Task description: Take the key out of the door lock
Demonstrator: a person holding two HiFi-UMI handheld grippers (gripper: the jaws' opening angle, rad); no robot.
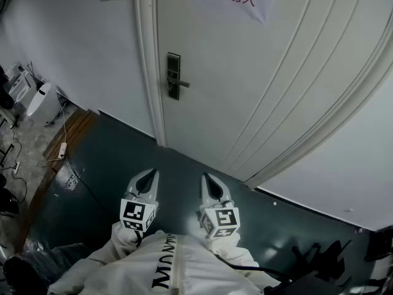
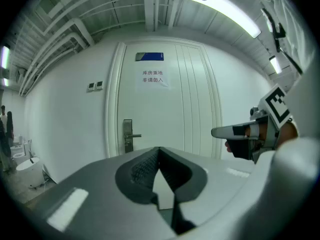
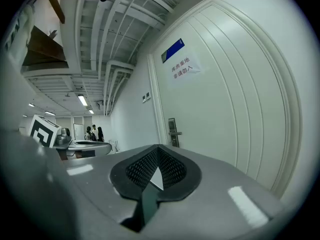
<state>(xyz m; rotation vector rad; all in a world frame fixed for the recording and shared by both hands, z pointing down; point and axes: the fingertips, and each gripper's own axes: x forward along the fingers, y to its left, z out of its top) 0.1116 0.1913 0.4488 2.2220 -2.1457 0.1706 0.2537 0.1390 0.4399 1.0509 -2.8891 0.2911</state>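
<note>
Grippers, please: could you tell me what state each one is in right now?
Left gripper: closed, holding nothing.
Right gripper: closed, holding nothing.

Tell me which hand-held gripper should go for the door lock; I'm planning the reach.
Right, narrowly. Both are shut, empty, far from the door. The right hand-held gripper faces the lock plate almost straight on; the left hand-held gripper has it off-centre.

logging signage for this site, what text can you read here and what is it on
"库房重地 非请勿入": paper sign taped on the door.
Blue plaque above the sign: too small to read.
"MON...": print down the front of the person's white jacket; the rest is unclear.
</note>
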